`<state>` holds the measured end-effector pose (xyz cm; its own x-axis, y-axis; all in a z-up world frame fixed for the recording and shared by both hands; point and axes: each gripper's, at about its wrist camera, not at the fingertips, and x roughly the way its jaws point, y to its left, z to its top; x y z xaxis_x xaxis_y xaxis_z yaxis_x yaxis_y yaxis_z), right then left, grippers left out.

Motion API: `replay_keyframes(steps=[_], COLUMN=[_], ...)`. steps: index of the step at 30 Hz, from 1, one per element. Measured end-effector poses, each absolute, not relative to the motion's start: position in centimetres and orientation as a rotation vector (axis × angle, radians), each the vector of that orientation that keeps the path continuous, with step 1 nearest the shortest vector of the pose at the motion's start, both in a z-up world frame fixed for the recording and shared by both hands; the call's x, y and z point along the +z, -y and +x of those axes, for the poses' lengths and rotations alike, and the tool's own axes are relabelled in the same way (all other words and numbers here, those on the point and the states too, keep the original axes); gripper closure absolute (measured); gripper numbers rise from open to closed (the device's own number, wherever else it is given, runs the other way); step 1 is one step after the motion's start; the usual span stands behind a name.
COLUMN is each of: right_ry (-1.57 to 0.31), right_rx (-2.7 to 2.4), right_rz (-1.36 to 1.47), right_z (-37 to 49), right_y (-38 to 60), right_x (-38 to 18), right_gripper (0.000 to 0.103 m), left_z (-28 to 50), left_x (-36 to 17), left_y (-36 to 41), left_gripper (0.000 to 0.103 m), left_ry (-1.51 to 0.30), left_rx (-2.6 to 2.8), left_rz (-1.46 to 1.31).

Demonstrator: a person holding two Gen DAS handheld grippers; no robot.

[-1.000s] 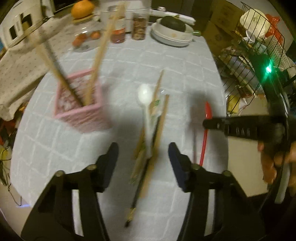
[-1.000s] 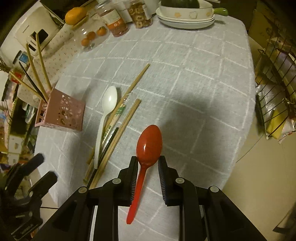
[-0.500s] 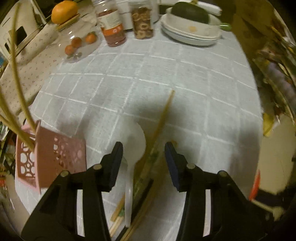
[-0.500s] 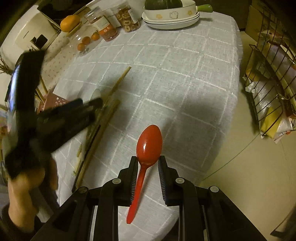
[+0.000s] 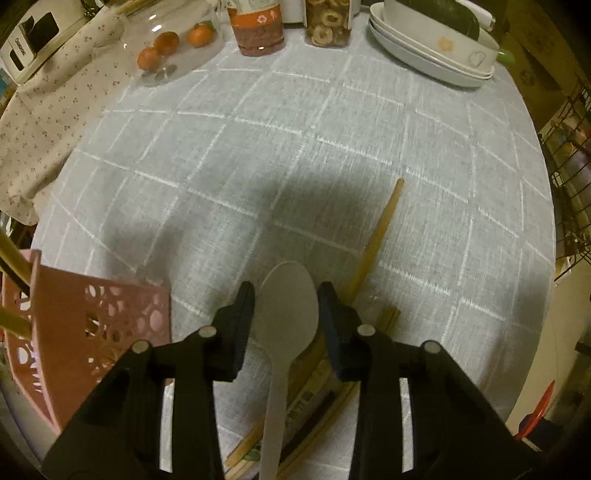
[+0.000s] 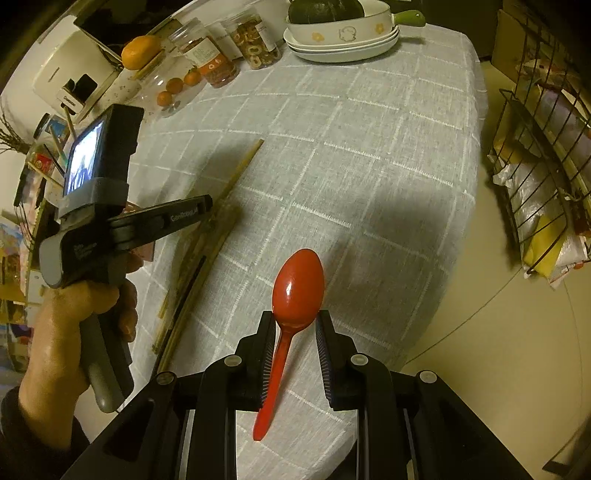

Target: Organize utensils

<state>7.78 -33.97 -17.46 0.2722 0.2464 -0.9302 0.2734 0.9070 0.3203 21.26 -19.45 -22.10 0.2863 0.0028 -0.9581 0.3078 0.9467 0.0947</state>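
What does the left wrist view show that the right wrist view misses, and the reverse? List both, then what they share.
Only the left wrist view: the white spoon between the left gripper's jaws, which have just been closing, and the pink holder beside it.

Only the right wrist view: the right gripper holding the red spoon by the bowl, the hand carrying the left gripper, and the orange.

Both: the checked tablecloth, the loose chopsticks, the jars and the stacked dishes.

The left gripper [image 5: 286,295], jaws just closing, brackets the white spoon [image 5: 286,325] beside the pink holder [image 5: 92,332]
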Motion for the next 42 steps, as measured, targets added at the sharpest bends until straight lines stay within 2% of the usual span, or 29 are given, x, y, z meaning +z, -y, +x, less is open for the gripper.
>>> replay_keyframes(steps=[10,19,20,22,28,32,34,38,42], right_ry=[-1.278,-1.191,-1.180,-1.162,-1.125,-1.169,-1.209,-1.263,-1.297], right_rx=[-0.048,-0.054,-0.052,-0.044,-0.013,-0.039,-0.070,-0.130,-0.138], right_rz=[0.457,0.397,0.382,0.345,0.303,0.293,0.306,0.356,0.384], right_z=[7.4,6.5,6.5,6.4,6.7,7.9,8.6,10.4,12.3], right_y=[33.8,32.0,31.6,30.8,28.4,28.8,29.8,32.0,32.0], right_x=[-16.3,-12.9,-12.4,-11.6,-10.4,-11.4,-12.4,-14.7,-16.7], right_gripper=[0.081,0.081,0.081,0.095,0.096,0.096,0.094,0.072,0.070], left_z=[17.2,12.1,11.8,11.1,10.6,11.2,11.5,11.7,11.8], left_x=[-20.0,-14.6,-13.7,-11.9,-7.8,-6.7,-6.4,-6.2,-6.1], left_y=[20.2,17.1,16.3,14.9,10.6,8.0,6.8,5.3,3.9], left_gripper=[0.066,0.066,0.066,0.066,0.066,0.066,0.066,0.066,0.066], left_ry=[-1.211,-1.112,-1.089,-1.049,-0.900,-0.841,-0.845,-0.852,-0.844], left_rx=[-0.350,-0.470,-0.485,-0.512,-0.546,-0.524,-0.526,-0.512,-0.500], left_rz=[0.300,0.288,0.274,0.230,0.103,0.020,-0.035,-0.100,-0.144])
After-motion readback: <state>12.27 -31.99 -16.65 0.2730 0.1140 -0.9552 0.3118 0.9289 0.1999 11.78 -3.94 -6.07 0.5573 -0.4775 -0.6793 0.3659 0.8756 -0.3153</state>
